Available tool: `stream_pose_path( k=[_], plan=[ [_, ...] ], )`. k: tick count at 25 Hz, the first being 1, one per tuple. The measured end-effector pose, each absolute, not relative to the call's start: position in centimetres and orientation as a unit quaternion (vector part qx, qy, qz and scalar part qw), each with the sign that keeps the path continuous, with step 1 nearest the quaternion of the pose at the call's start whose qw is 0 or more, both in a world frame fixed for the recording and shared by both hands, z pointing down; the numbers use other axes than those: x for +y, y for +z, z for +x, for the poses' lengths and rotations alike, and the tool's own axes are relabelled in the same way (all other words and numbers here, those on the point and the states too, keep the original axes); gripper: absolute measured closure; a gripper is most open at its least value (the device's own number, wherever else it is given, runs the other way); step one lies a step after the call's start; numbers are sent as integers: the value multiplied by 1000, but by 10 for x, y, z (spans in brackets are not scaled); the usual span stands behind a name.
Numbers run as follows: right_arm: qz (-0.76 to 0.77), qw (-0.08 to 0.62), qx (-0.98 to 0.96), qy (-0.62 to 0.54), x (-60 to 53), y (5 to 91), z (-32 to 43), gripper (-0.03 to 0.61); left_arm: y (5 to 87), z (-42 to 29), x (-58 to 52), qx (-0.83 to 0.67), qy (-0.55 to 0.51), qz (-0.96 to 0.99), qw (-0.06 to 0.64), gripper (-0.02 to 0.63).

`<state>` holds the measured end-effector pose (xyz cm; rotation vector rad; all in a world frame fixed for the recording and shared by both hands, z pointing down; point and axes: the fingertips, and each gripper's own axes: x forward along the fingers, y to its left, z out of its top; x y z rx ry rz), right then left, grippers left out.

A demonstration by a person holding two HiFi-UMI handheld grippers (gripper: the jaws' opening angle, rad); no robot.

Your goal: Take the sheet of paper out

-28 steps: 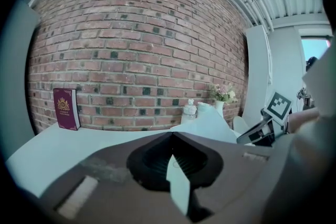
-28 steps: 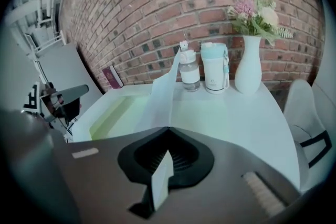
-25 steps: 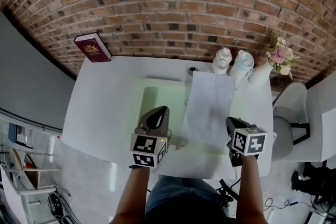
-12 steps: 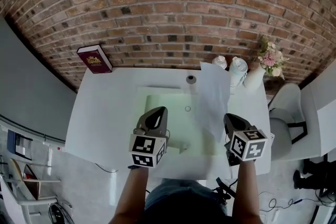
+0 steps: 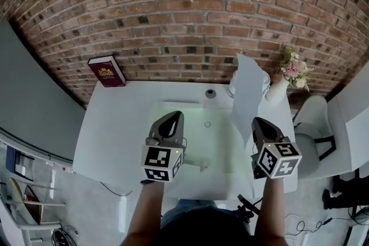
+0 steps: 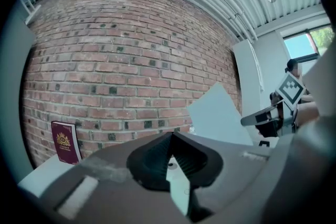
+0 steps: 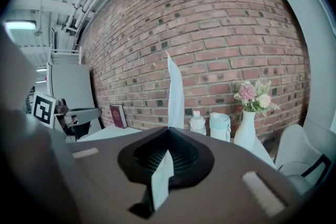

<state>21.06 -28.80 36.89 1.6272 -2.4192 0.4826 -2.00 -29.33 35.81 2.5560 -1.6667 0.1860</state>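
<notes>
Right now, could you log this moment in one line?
left gripper: shut on green folder | right gripper: shut on sheet of paper, upright

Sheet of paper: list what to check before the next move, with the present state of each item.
1. Jaws of right gripper shut on sheet of paper: ok.
2. Jaws of left gripper shut on an edge of the green folder: ok.
3. Sheet free of the folder, up in the air: ok by the head view.
4. Sheet apart from bottles and vase: ok in the right gripper view.
5. Sheet uncreased: cannot tell.
</notes>
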Motion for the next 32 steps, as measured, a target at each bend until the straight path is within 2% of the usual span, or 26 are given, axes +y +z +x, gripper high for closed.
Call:
stream_pose_path(
  k=[15, 32],
  plan=[
    [597, -16, -799, 67, -291, 275, 209, 576, 291, -34, -300, -559, 10, 829, -23, 617],
    [596, -19, -802, -15, -275, 231, 191, 577, 245, -44, -289, -564, -23, 823, -64, 617]
  ],
)
